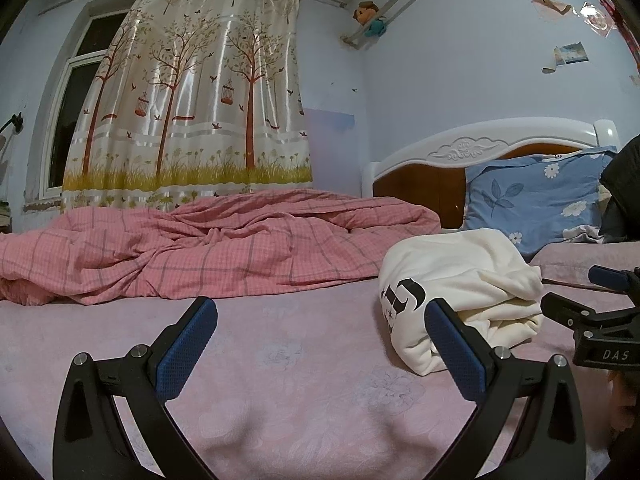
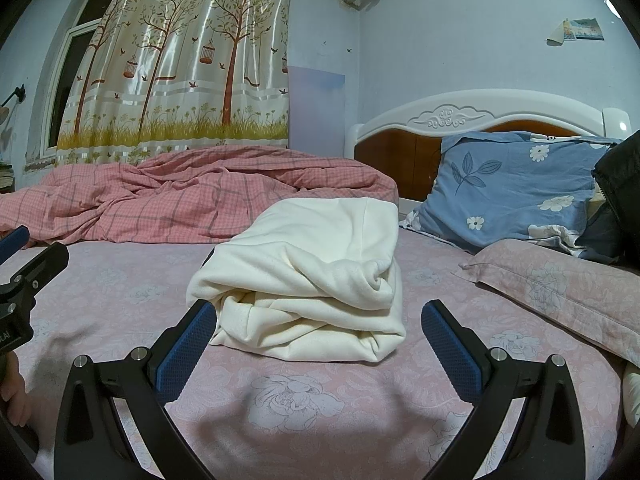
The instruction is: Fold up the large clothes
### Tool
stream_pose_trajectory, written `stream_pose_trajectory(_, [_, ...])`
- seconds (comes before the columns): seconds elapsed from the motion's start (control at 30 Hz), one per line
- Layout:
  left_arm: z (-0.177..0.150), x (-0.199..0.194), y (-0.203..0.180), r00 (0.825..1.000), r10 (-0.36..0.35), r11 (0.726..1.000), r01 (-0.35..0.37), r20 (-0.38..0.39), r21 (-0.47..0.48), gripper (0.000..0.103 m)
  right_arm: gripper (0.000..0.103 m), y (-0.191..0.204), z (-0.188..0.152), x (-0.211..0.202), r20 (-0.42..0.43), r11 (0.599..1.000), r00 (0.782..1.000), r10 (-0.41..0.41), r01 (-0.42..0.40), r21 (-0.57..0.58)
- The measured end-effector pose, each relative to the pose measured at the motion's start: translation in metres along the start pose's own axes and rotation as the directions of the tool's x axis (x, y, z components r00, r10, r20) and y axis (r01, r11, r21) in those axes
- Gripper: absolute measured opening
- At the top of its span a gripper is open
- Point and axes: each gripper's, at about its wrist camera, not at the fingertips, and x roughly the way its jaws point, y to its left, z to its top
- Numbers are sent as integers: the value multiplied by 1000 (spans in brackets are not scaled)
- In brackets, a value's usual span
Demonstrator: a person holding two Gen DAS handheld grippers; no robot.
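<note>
Folded cream sweatshirt (image 2: pixel 308 276) sitting on the bed (image 2: pixel 304 412), both grippers hanging empty near it.

The left gripper (image 1: pixel 320 344) is hovering over the pink sheet with its fingers (image 1: pixel 188 348) spread wide, the sweatshirt lying just to its right, black print facing it. The right gripper (image 2: pixel 318 346) is pointing straight at the bundle, fingers wide apart, holding nothing. A pink checked quilt (image 2: pixel 192 200) is lying bunched behind, and a blue floral pillow (image 2: pixel 516 188) is leaning on the headboard (image 2: pixel 452 120).

The folded cream sweatshirt (image 1: pixel 460 300) shows only part of its black print; a dark jacket (image 2: pixel 620 184) is cut off at the right edge
</note>
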Motion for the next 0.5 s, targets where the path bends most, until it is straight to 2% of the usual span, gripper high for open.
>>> stream_pose_trajectory(0.33, [-2,0,-1,1000,1,1000,-1,7,6,103,103,0,0,0,1,1000,1000,0,0,1])
stream_pose_trajectory(0.5, [-5,6,-1,1000,-3,1000,3,-24,8,103,103,0,0,1,-2,1000,1000,3,-3,3])
